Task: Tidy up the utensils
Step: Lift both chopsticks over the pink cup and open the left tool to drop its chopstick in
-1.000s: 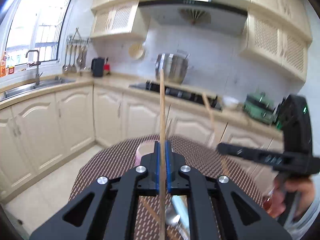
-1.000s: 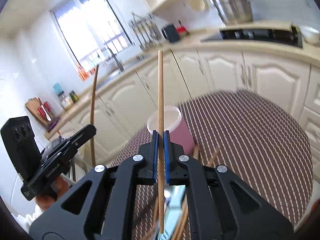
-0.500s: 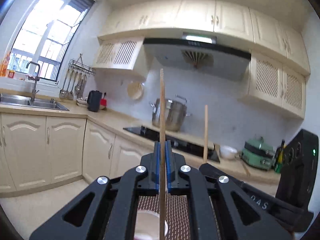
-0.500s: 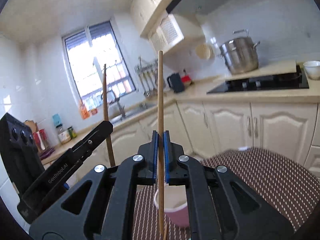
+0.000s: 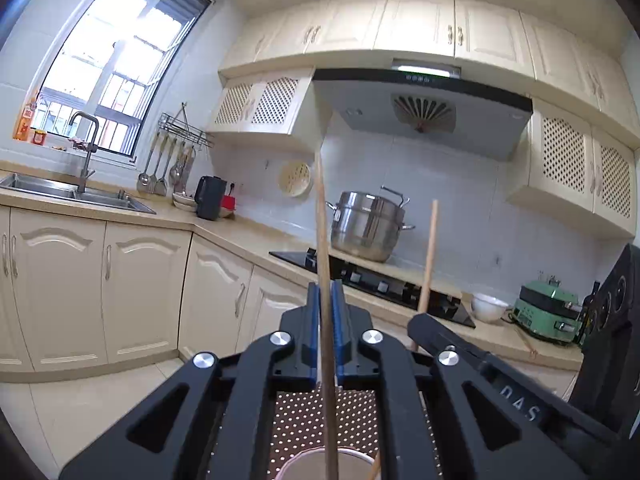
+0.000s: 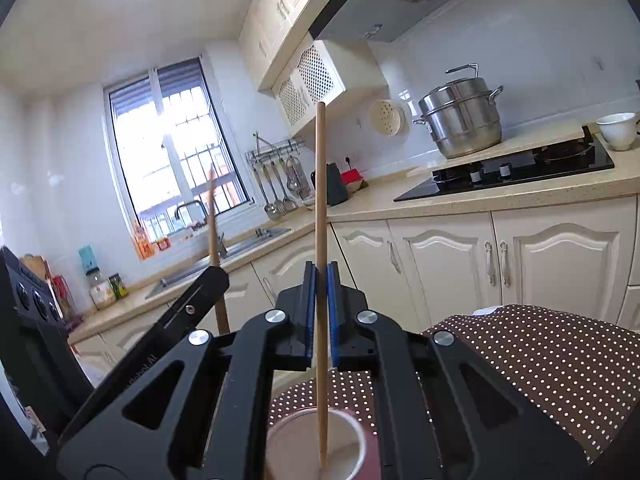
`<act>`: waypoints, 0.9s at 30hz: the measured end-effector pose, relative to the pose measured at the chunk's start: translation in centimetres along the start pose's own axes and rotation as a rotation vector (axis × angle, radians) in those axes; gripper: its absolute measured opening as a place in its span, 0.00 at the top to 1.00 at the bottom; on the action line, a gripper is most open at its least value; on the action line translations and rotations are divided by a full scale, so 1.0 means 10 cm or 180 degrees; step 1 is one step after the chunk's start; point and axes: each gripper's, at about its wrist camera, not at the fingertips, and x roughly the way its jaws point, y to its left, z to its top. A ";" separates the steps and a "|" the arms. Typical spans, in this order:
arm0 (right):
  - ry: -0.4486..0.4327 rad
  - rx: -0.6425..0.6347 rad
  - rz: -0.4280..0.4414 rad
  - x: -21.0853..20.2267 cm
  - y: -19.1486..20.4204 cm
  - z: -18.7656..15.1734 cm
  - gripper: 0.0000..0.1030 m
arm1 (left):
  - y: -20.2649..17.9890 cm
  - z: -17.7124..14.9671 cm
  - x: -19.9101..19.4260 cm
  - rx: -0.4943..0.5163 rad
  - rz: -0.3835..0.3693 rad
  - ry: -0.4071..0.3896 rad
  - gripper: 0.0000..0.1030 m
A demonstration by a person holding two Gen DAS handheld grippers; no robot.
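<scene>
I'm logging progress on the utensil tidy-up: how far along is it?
Done: nothing visibly dropped in the pink cup with the white inside yet. In hand: each gripper is shut on an upright wooden chopstick, lower ends at the cup's mouth. Left: releasing both; other utensils are out of view.

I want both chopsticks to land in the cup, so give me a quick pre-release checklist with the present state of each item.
1. Left gripper shut on its wooden chopstick: ok.
2. Right gripper shut on its wooden chopstick: ok.
3. Right chopstick's lower end inside the pink cup with white interior: ok.
4. Left chopstick over the cup's mouth: ok; tip depth: cannot tell.
5. Both chopsticks near upright: ok.
6. Cup standing on the brown dotted tablecloth: ok.
</scene>
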 end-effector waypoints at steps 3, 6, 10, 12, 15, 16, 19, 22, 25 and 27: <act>0.0030 -0.0029 -0.0009 0.02 -0.02 -0.05 0.94 | 0.03 -0.04 0.03 0.0013 0.0001 0.0013 0.93; 0.0088 -0.0052 -0.0027 0.04 -0.03 -0.09 0.94 | 0.08 -0.03 0.06 -0.0036 -0.0031 0.0039 0.93; 0.0128 -0.0117 -0.0035 0.03 -0.02 -0.14 0.94 | 0.18 -0.01 0.06 -0.0214 -0.0099 0.0030 0.94; 0.0133 -0.0114 -0.0036 0.02 -0.03 -0.16 0.94 | 0.20 0.01 0.02 -0.0268 -0.0122 -0.0024 0.95; 0.0165 -0.0139 -0.0032 0.02 -0.03 -0.19 0.94 | 0.18 0.06 -0.03 -0.0267 -0.0159 -0.0128 0.95; 0.0173 -0.0167 -0.0033 0.01 -0.02 -0.20 0.94 | 0.17 0.07 -0.03 -0.0259 -0.0189 -0.0115 0.95; 0.0187 -0.0180 -0.0035 -0.01 -0.01 -0.24 0.94 | 0.11 0.00 -0.02 -0.0102 -0.0138 -0.0104 0.95; 0.0207 -0.0192 -0.0037 -0.06 -0.02 -0.26 0.94 | 0.12 -0.08 -0.02 -0.0104 -0.0136 -0.0027 0.95; 0.0219 -0.0213 -0.0050 -0.11 -0.02 -0.28 0.94 | 0.12 -0.15 -0.06 -0.0039 -0.0110 0.0015 0.95; 0.0228 -0.0228 -0.0074 -0.13 -0.01 -0.29 0.94 | 0.10 -0.20 -0.06 -0.0009 -0.0119 0.0146 0.95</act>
